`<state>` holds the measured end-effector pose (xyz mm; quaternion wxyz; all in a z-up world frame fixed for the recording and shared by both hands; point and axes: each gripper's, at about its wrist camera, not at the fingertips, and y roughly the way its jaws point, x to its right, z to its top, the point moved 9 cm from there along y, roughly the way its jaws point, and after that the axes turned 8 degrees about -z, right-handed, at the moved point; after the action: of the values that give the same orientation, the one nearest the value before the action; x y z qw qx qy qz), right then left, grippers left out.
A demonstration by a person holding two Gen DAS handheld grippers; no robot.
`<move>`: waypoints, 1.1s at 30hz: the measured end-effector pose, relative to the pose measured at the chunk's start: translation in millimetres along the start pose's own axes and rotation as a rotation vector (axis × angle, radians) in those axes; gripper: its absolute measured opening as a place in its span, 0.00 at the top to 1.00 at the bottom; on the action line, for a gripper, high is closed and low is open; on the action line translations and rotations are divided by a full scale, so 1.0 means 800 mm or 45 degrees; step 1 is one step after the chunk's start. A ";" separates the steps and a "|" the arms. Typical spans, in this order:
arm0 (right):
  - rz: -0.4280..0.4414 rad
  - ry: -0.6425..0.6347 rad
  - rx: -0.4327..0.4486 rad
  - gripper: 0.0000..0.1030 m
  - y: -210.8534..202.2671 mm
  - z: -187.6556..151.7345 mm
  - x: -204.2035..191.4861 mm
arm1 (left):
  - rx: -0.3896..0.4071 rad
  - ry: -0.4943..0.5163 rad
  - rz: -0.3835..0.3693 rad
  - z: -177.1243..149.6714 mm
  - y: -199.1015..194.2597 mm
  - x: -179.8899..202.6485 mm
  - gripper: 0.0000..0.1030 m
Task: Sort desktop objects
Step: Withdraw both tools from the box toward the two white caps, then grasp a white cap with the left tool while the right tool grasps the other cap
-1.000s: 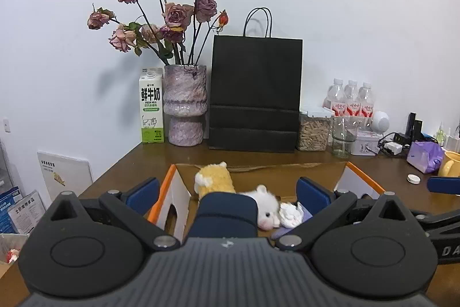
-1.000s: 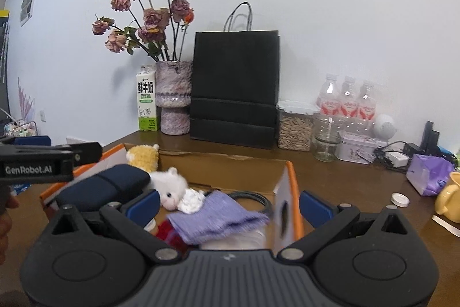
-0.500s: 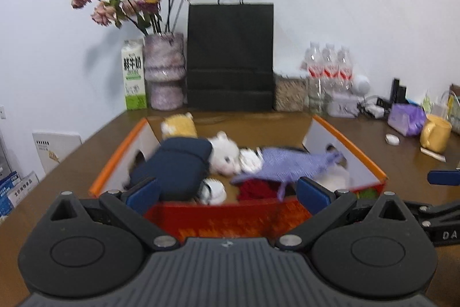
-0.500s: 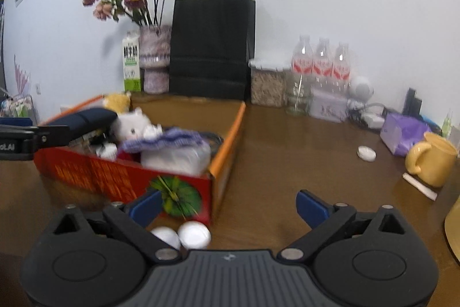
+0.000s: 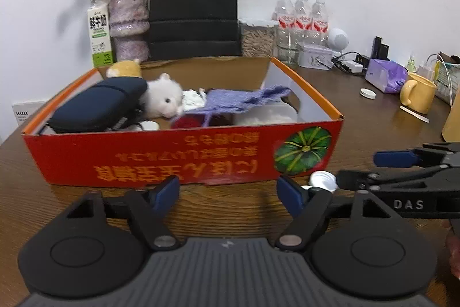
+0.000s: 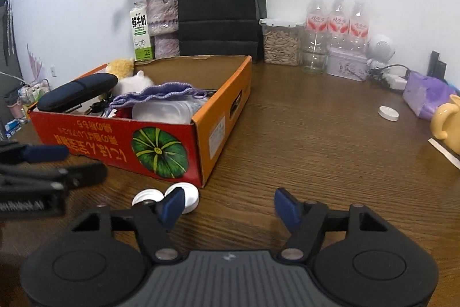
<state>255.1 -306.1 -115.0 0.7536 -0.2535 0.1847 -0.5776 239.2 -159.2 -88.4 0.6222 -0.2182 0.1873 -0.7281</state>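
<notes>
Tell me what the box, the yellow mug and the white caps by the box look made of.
Box: printed cardboard, brown raw inside, folded corners. Yellow mug: probably glazed ceramic, smooth and glossy. White caps: likely plastic, smooth and matte.

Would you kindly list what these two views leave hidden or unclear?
- Left wrist view: second white cap, behind the left gripper's finger.
- Right wrist view: left gripper blurred at the left edge.
- Both views: box floor, under the navy case and purple cloth.
- Right wrist view: yellow mug, cut by the right edge.

wooden table point(image 6: 302, 134) | red box point(image 5: 184, 154) | two white caps point(image 6: 184, 196)
</notes>
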 end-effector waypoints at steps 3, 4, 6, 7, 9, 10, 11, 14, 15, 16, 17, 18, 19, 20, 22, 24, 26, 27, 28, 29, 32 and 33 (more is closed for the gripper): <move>0.033 0.010 -0.008 0.42 0.005 0.002 -0.002 | -0.024 -0.009 -0.045 -0.002 0.010 0.013 0.40; 0.046 0.006 -0.012 0.46 0.006 0.002 -0.004 | -0.032 -0.009 -0.060 -0.003 0.014 0.016 0.42; 0.065 -0.003 -0.024 0.53 0.010 0.002 -0.007 | -0.050 -0.012 -0.085 -0.005 0.020 0.022 0.52; 0.072 -0.008 -0.029 0.57 0.011 0.002 -0.008 | -0.054 -0.014 -0.099 -0.006 0.023 0.025 0.53; 0.086 -0.016 -0.039 0.58 0.015 0.001 -0.012 | -0.059 -0.012 -0.124 -0.007 0.026 0.030 0.55; 0.090 -0.021 -0.042 0.63 0.016 0.000 -0.013 | -0.060 -0.012 -0.134 -0.007 0.028 0.031 0.55; 0.094 -0.029 -0.040 0.66 0.017 0.000 -0.015 | -0.062 -0.013 -0.145 -0.007 0.030 0.033 0.57; 0.093 -0.038 -0.037 0.71 0.017 0.000 -0.016 | -0.079 -0.012 -0.168 -0.008 0.036 0.037 0.64; 0.093 -0.041 -0.035 0.72 0.017 0.000 -0.017 | -0.087 -0.012 -0.181 -0.010 0.038 0.039 0.66; 0.093 -0.045 -0.033 0.74 0.016 -0.001 -0.017 | -0.095 -0.009 -0.193 -0.011 0.039 0.041 0.67; 0.095 -0.051 -0.031 0.76 0.016 -0.001 -0.018 | -0.091 0.006 -0.193 -0.012 0.039 0.043 0.69; 0.099 -0.059 -0.028 0.78 0.016 -0.002 -0.020 | -0.091 0.027 -0.196 -0.013 0.039 0.045 0.76; 0.104 -0.072 -0.024 0.83 0.015 -0.003 -0.022 | -0.093 0.039 -0.207 -0.013 0.040 0.048 0.81; 0.112 -0.086 -0.020 0.88 0.013 -0.004 -0.025 | -0.099 0.050 -0.228 -0.014 0.040 0.051 0.91; 0.122 -0.110 -0.013 0.94 0.010 -0.006 -0.031 | -0.107 0.080 -0.255 -0.015 0.037 0.056 0.94; 0.109 -0.124 -0.007 0.94 0.007 -0.007 -0.034 | -0.106 0.097 -0.260 -0.016 0.036 0.059 0.94; 0.097 -0.125 -0.004 0.96 0.004 -0.009 -0.034 | -0.105 0.097 -0.255 -0.016 0.034 0.058 0.94; 0.095 -0.123 -0.002 0.96 0.002 -0.009 -0.035 | -0.103 0.099 -0.252 -0.016 0.033 0.057 0.95; 0.096 -0.122 0.000 0.96 0.000 -0.010 -0.036 | -0.100 0.099 -0.250 -0.016 0.032 0.056 0.95; 0.096 -0.125 0.001 0.96 -0.002 -0.012 -0.037 | -0.097 0.096 -0.248 -0.015 0.031 0.055 0.95; 0.093 -0.121 0.011 0.97 -0.006 -0.011 -0.039 | -0.084 0.093 -0.246 -0.013 0.026 0.052 0.95; 0.093 -0.119 0.015 0.97 -0.008 -0.011 -0.039 | -0.080 0.094 -0.245 -0.013 0.024 0.051 0.95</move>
<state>236.8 -278.4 -118.8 0.7833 -0.2690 0.1552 -0.5385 244.0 -202.2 -104.2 0.5349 -0.2275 0.2109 -0.7859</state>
